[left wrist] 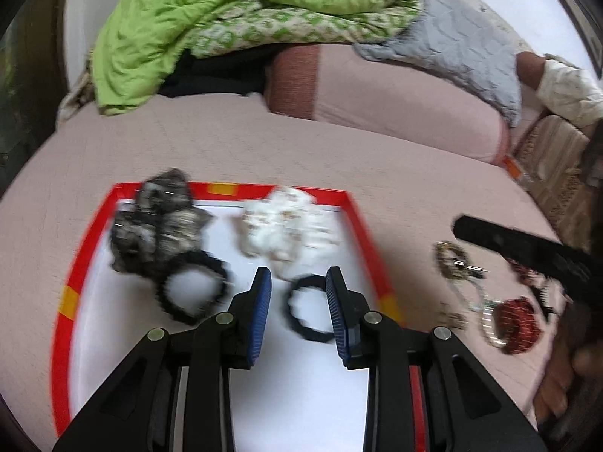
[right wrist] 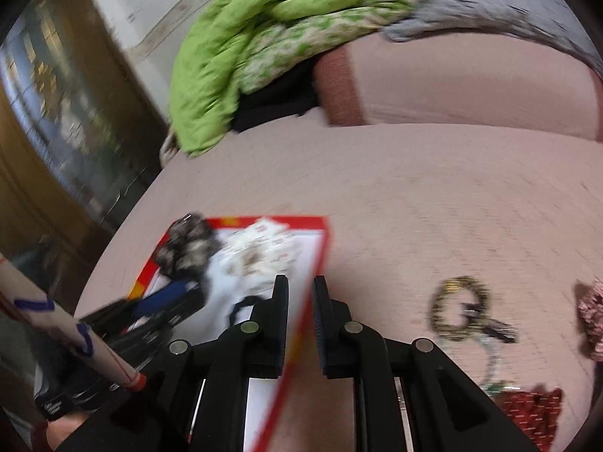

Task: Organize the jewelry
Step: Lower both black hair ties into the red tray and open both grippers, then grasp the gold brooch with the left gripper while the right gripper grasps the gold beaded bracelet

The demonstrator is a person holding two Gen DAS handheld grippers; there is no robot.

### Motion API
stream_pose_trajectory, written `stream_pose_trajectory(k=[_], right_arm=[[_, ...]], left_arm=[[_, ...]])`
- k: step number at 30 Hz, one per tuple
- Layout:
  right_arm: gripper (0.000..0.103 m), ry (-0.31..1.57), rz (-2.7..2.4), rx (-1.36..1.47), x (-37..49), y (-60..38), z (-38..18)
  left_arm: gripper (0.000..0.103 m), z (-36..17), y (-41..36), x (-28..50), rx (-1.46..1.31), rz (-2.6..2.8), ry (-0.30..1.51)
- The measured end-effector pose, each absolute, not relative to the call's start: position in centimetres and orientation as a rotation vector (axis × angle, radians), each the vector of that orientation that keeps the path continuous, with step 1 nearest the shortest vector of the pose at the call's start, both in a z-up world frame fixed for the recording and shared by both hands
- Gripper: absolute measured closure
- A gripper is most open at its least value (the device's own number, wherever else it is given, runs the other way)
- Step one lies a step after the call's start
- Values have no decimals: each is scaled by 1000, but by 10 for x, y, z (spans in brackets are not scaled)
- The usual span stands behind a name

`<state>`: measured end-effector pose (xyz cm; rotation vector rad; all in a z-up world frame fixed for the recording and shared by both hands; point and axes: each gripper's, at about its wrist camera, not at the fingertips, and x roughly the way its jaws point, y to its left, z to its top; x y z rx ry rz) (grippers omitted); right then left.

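Over the red-rimmed tray (left wrist: 350, 207) on the pink bed, the left gripper (left wrist: 299, 277) is spread above a small black ring (left wrist: 301, 324), while the right gripper (right wrist: 300, 282), almost pressed together, holds nothing near the tray's right rim, and the golden bracelet (right wrist: 458, 303) lies outside the tray, to its right.

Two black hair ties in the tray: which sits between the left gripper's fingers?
The smaller black hair tie, framed by the left hand-held gripper. The larger black hair tie lies left of the fingers, against the dark scrunchie.

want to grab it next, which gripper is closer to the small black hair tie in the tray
Left. The left gripper is open with the small black hair tie lying between its fingers. The right gripper hovers at the tray's red right edge, off to the tie's right.
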<state>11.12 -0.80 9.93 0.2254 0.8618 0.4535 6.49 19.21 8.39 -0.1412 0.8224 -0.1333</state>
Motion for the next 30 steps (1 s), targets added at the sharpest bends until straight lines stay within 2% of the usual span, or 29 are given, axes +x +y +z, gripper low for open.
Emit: stream_pose_trajectory(k=[10,17,25,27,28,30], right_arm=[[88,976,174,340,144,-112,66],[83,1017,200,362,159,-111,52],[82,1092,214,314,170,-103,26],[85,1102,219,275,172,-98,19],[95,1095,215,256,172,-97,19],[95,1074,207,252,169,-97,23]], left_arm=[[74,72,105,53,-126,-344,930],[74,59,65,54,-81,-407,985],[74,48,57,56,-69,-413,1023],[74,46,56,56,-65,-410,1026],[74,45,57,55,-62,-406,1029],[74,45,56,56,-59,-402,1032]])
